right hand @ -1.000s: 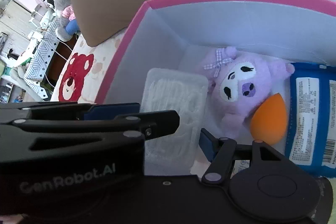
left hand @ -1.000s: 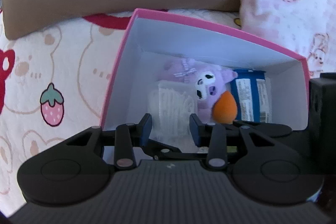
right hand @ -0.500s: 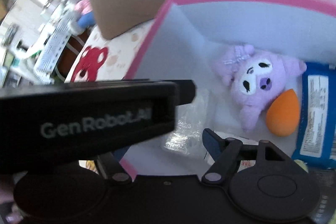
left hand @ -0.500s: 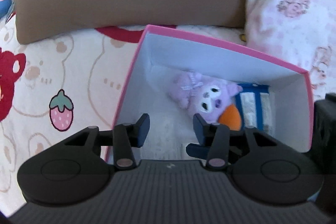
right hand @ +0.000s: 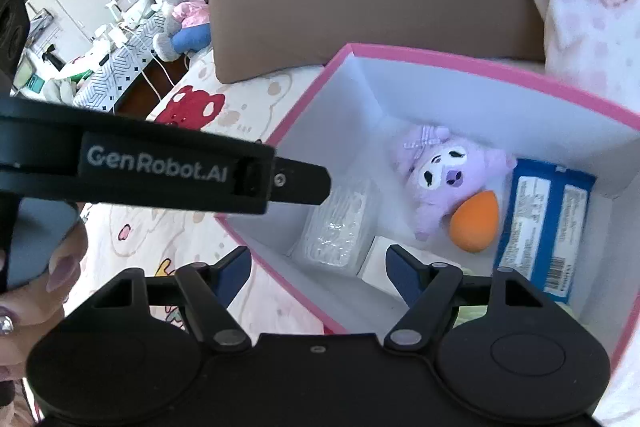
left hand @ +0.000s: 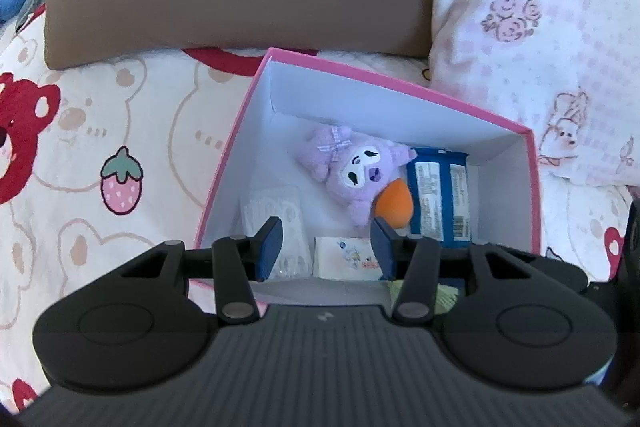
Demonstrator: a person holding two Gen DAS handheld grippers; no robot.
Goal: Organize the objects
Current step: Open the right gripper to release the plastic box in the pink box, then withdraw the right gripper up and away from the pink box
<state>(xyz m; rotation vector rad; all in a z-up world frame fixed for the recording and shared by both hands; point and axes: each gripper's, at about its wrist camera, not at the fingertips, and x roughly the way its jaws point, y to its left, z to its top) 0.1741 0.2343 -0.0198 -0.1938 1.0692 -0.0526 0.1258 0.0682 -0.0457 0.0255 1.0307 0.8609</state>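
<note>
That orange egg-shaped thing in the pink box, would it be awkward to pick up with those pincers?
Probably a little. The orange egg-shaped sponge has a rounded, tapering shape, so it may roll or squirt sideways when squeezed. Its matte surface suggests soft foam, likely light and squashy. It leans against the purple plush, which might steady it.

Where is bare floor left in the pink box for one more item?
Bare floor in the pink box lies at the far left corner, between the purple plush, clear plastic case and walls. The near and right side is crowded: tissue pack, orange sponge, blue packet.

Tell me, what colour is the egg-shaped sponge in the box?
Orange; the egg-shaped sponge shows best in the right wrist view.
</note>
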